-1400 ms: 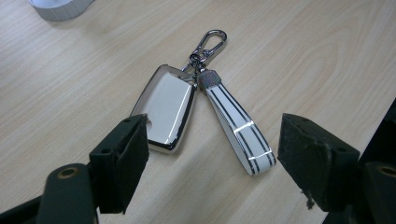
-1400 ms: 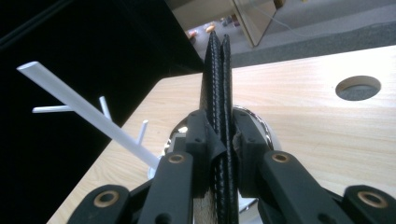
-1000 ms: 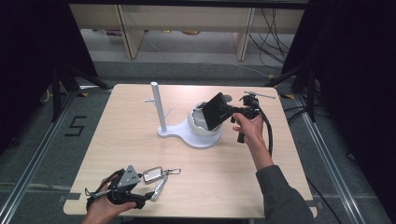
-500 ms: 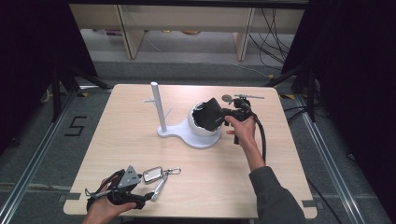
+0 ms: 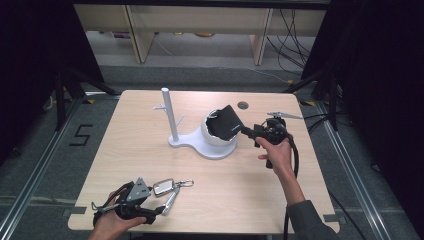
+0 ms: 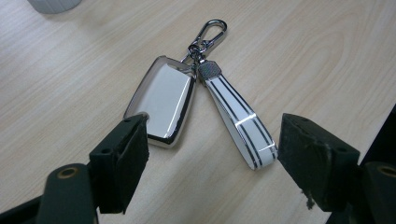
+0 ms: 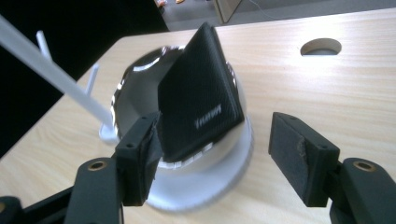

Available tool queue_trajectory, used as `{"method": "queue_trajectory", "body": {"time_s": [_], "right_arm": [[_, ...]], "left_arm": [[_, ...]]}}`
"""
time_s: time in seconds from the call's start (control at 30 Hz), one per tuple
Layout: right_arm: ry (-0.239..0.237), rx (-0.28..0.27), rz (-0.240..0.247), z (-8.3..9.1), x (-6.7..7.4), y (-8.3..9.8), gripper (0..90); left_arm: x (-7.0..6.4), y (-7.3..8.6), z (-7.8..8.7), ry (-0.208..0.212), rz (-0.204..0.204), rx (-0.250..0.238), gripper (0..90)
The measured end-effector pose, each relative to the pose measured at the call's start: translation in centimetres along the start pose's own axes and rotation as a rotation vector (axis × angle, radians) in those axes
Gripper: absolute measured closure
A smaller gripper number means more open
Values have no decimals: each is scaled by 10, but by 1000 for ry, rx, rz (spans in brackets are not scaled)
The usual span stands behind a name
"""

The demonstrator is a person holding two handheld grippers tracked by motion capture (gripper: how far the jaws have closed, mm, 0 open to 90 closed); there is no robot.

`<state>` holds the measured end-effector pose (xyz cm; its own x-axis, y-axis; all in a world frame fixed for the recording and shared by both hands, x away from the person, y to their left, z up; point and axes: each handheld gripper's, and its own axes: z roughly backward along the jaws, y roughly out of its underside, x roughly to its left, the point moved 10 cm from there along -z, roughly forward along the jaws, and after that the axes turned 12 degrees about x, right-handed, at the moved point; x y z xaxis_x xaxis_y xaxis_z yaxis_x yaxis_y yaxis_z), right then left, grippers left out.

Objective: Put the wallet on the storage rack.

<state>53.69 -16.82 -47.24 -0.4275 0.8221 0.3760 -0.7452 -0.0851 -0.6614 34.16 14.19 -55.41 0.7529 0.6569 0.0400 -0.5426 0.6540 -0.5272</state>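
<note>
A black wallet [image 5: 227, 122] leans tilted in the white bowl [image 5: 208, 136] of a white stand with an upright post [image 5: 169, 112]. My right gripper [image 5: 247, 131] is just right of it, open. In the right gripper view the wallet [image 7: 198, 93] stands before the jaws [image 7: 215, 144], against the left pad, with a wide gap to the right pad. My left gripper [image 5: 152, 202] is open at the front left. Between its jaws [image 6: 212, 144] lie a silver key fob [image 6: 163, 100] and a white striped strap [image 6: 238, 123], joined at a carabiner [image 6: 208, 32].
The stand's post has small side pegs [image 5: 160, 107]. A round cable hole [image 5: 243, 105] is in the tabletop behind the bowl. The table's front edge [image 5: 200, 231] runs close below the left gripper. Shelving and cables lie beyond the far edge.
The right gripper brought the wallet down and left into the bowl, then opened and drew back slightly to the right. The left gripper and keys have stayed put.
</note>
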Motion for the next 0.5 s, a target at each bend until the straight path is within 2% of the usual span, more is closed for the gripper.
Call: {"method": "queue_trajectory", "body": {"time_s": [0.03, 0.07, 0.13, 0.23, 0.27, 0.3, 0.33, 0.37, 0.4, 0.47, 0.5], "right_arm": [[6, 4, 7, 3, 2, 6, 361], [-4, 17, -19, 5, 5, 10, 362], [-10, 15, 37, 11, 7, 17, 363], [-10, 28, 51, 17, 11, 28, 360], [-10, 25, 47, 17, 13, 31, 360], [-13, 35, 69, 17, 15, 37, 361], [-5, 49, 65, 17, 17, 43, 360], [3, 50, 90, 17, 19, 48, 360], [-8, 52, 92, 15, 23, 53, 356], [-20, 77, 66, 14, 32, 66, 349], [-23, 74, 106, 13, 33, 70, 348]], "left_arm": [[-1, -1, 0, 3, 6, -7, 243], [-2, 0, 1, 10, 2, -7, 243], [-1, 0, 1, 3, 3, -9, 243], [-1, 0, 0, 9, 10, -9, 243], [0, 0, 0, -1, 0, -2, 243], [0, 1, 0, -1, -4, 2, 242], [-2, 1, 0, 10, -5, -5, 240], [-2, 0, 0, 9, -1, -12, 237], [-2, -1, 1, 10, -2, -13, 232], [-1, -1, 0, 10, -5, -14, 226], [-2, -1, 0, 11, -2, -16, 225]]}}
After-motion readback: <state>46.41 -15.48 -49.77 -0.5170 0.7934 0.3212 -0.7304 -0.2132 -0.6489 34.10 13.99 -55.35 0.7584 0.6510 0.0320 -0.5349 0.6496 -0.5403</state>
